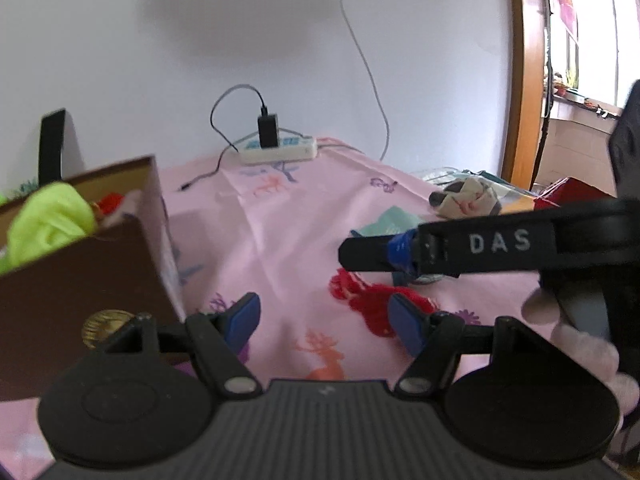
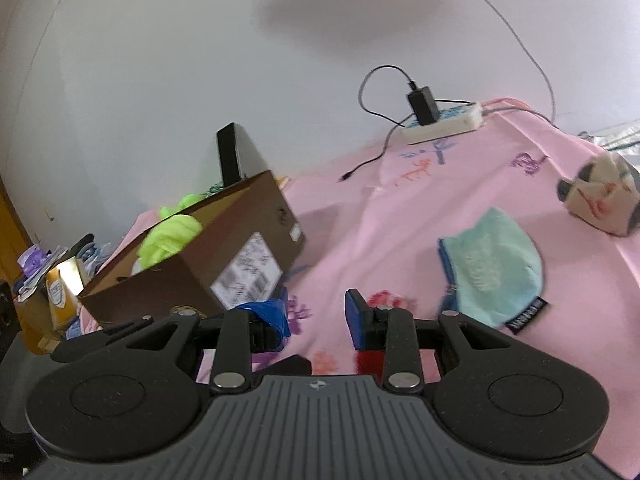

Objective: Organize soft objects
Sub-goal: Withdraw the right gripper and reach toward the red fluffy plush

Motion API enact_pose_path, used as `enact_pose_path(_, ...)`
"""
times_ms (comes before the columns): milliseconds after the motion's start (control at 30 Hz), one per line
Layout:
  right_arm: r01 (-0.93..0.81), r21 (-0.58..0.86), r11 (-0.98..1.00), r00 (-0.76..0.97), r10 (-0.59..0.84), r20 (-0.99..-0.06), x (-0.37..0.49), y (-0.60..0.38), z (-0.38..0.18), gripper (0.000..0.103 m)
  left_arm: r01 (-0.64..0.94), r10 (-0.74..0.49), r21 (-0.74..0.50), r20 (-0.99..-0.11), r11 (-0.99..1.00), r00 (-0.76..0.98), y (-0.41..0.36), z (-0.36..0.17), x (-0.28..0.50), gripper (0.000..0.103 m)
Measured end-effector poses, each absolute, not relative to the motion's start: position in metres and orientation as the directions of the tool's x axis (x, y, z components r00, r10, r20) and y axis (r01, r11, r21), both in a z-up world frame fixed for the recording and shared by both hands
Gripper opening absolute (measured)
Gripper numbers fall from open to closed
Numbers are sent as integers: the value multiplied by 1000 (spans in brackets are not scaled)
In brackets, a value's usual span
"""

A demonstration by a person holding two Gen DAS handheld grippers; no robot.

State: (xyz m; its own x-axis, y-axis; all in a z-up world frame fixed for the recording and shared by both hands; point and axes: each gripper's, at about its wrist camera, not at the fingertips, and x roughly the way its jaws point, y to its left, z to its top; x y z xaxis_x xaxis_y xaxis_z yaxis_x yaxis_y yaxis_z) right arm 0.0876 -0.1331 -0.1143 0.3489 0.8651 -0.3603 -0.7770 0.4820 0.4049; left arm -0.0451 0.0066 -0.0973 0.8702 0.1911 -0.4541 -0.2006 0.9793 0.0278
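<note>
Left wrist view. The left gripper hangs over a pink printed cloth, its jaws spread with nothing between them. The landmark is the brown cardboard box, which stands on the cloth to the left of the gripper and close to it. Inside the box lies a neon-yellow soft item, with a small red and white item just behind it. Well to the right of the box, the right gripper reaches in from the right edge, side-on; its spacing cannot be judged from this angle. Below it, on the cloth, lies a red soft item. Farther right of the box sit a mint-green pouch, partly hidden, and a cream patterned bundle. Behind the box, by the wall, lies a white power strip with a black charger plugged in.

Right wrist view. The right gripper has its jaws spread and holds nothing. The box stands to its left, a white shipping label on its near side, and the neon-yellow item shows above its rim. The mint-green pouch lies flat on the cloth, well right of the box, and the cream bundle lies beyond it. The power strip rests behind and to the right of the box.
</note>
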Motion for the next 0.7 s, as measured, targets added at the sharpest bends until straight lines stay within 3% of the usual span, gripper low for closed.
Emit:
enact_pose_path(400,-743,473,474,351,877,-329,110,-148,-132,16,-208,219,74,-441,975,870,-3,-104,-32,73)
enact_pose_path(700,-748,440,497,339,856,-391,110,-139,-136,16,-222,243,101,-489,970,838,2,-110,-27,73)
